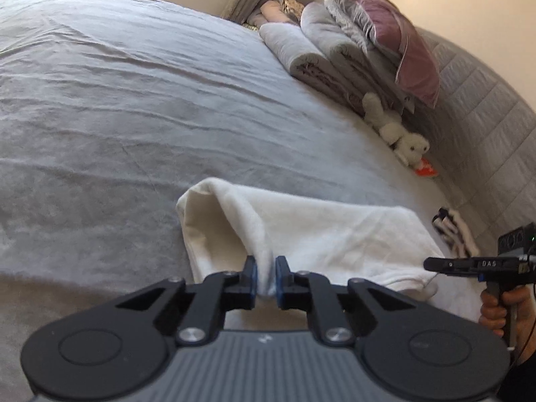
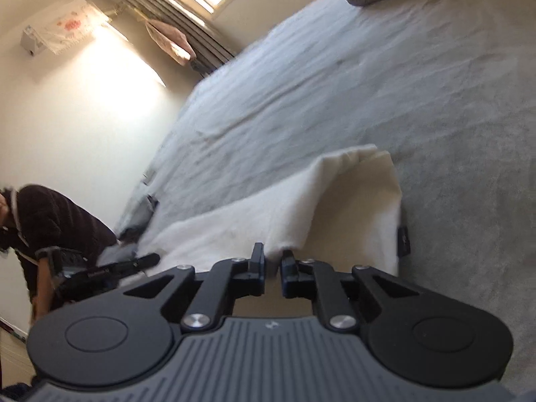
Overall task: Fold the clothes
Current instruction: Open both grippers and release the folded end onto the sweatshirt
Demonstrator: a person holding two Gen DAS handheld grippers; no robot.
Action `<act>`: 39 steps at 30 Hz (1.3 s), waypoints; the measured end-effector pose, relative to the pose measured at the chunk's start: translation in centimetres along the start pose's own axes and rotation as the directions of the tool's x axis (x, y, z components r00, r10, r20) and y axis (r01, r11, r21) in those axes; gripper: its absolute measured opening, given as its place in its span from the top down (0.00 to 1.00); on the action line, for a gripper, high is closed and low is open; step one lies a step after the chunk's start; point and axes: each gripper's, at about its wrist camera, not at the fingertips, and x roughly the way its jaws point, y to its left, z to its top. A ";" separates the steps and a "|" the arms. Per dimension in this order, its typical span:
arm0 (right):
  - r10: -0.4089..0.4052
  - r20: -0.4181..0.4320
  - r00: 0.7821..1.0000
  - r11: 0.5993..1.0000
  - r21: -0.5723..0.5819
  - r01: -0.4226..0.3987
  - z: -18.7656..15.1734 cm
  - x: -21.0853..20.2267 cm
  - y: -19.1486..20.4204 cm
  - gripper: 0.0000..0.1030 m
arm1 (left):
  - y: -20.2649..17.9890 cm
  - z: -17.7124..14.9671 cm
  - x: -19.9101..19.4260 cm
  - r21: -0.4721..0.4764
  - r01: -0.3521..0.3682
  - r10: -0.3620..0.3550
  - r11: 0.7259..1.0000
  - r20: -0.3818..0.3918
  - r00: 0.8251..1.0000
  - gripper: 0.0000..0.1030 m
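A white fleece garment (image 1: 328, 234) lies partly folded on the grey bed sheet (image 1: 134, 117), with one end standing open like a tube. My left gripper (image 1: 266, 276) is shut on a pinched fold at the garment's near edge. At the right edge of the left wrist view, my right gripper (image 1: 430, 264) meets the garment's other near corner. In the right wrist view the garment (image 2: 335, 207) carries a small dark label (image 2: 403, 239). There my right gripper (image 2: 273, 264) is shut on the garment's edge, and my left gripper (image 2: 149, 260) shows at the left.
Rolled blankets (image 1: 301, 53) and a mauve pillow (image 1: 395, 33) are stacked by the quilted headboard (image 1: 475, 107). A white plush toy (image 1: 398, 130) and a striped cloth (image 1: 452, 231) lie near them. A person in a dark top (image 2: 50, 221) stands at the bed's edge.
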 end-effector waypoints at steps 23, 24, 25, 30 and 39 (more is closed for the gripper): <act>-0.310 0.133 0.941 0.888 -0.312 0.337 -0.1 1.5 2.6 0.71 | -1.1 2.2 -3.0 0.097 -0.114 0.104 0.989 0.111 0.988 0.69; -0.320 0.157 0.935 0.873 -0.334 0.355 -0.1 1.7 3.1 0.71 | -1.4 2.3 -3.0 0.101 -0.112 0.099 0.989 0.123 0.987 0.69; -0.331 0.185 0.925 0.854 -0.358 0.377 -0.1 1.8 3.5 0.71 | -1.9 2.3 -2.9 0.115 -0.110 0.094 0.987 0.137 0.986 0.69; -0.268 0.261 0.927 0.834 -0.419 0.359 0.0 2.6 5.5 0.71 | -4.3 2.1 -0.6 0.184 -0.062 0.035 0.981 0.144 0.989 0.69; -0.395 0.067 0.916 0.839 -0.380 0.389 1.0 8.6 2.7 0.76 | -5.1 0.1 3.5 0.247 -0.161 0.147 0.956 0.075 0.986 0.70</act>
